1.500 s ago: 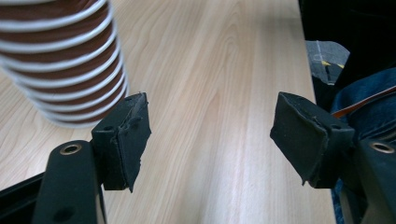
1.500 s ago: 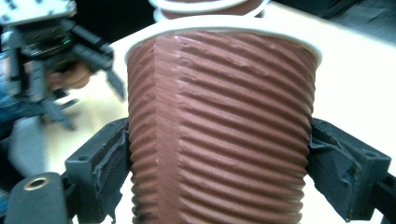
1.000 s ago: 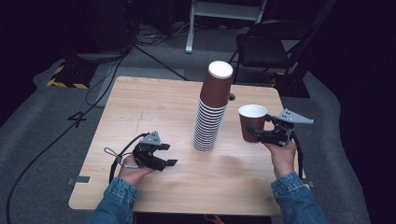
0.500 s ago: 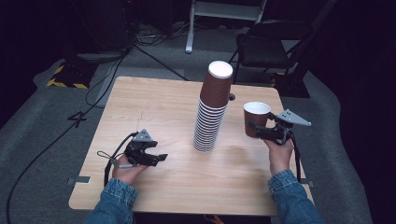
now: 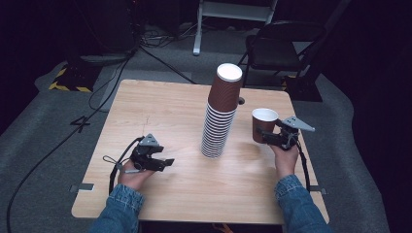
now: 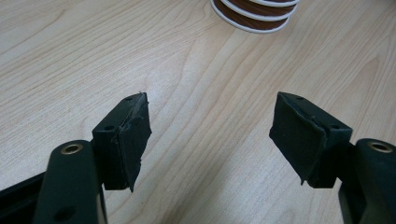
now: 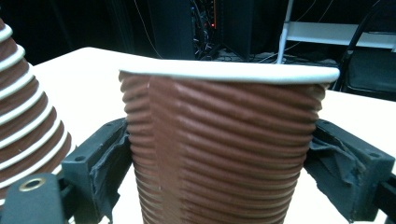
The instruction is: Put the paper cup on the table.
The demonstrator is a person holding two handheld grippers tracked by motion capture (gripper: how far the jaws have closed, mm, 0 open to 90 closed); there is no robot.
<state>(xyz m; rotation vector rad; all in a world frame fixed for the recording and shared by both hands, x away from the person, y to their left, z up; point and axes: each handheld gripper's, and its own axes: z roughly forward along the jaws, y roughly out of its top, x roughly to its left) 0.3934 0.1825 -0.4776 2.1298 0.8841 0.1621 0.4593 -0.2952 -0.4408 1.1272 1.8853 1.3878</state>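
A tall stack of brown ribbed paper cups (image 5: 221, 116) stands upside down at the table's middle; its base rims (image 6: 254, 14) and side (image 7: 28, 130) also show. A single brown cup (image 5: 264, 124) stands upright, white rim up, right of the stack. My right gripper (image 5: 267, 137) has this cup (image 7: 224, 154) between its pads (image 7: 109, 158), which still touch both of its sides; the jaws have just been opening. Left of the stack, my left gripper (image 5: 164, 162) lies low over the wood, its jaws (image 6: 210, 135) wide open with nothing between them.
The wooden table (image 5: 160, 111) is square, with its edges close on all sides. A black chair (image 5: 282, 43) and a white frame stand behind the far edge. Cables cross the grey floor at the back left.
My right hand has come down and a little toward the person with the single cup. The left hand has barely shifted.
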